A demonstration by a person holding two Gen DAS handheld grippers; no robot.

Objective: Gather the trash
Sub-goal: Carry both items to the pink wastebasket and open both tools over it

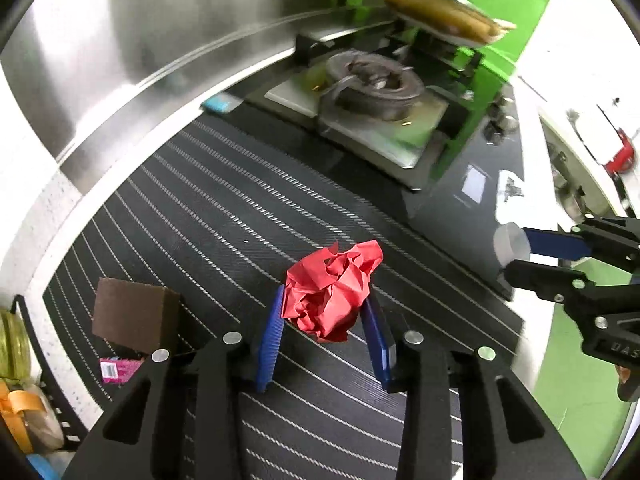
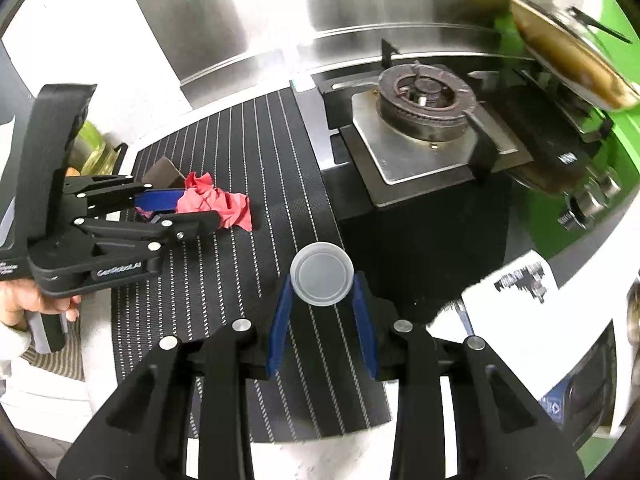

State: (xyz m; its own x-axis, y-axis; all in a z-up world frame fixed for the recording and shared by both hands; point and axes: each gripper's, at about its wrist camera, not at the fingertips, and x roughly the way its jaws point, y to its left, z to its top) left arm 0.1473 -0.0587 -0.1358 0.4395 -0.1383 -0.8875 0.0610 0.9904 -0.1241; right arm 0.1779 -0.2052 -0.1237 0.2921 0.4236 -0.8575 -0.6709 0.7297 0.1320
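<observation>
My left gripper [image 1: 325, 312] is clamped across the light, crushable red paper wad [image 1: 332, 292]; my right gripper [image 2: 322, 300], nearer the burner [image 2: 426, 100], pinches the stiff lid [image 2: 322, 278] by its rim.

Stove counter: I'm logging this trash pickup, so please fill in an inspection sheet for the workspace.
Surface: striped mat beside burner.
Job's things: red paper; lid.
Clutter: brown block, pink wrapper, printed sheet.
Grippers: left claw shut on red paper; right claw shut on lid.
Cables: nothing seen.
Surroundings: steel backsplash, pan, knobs.
</observation>
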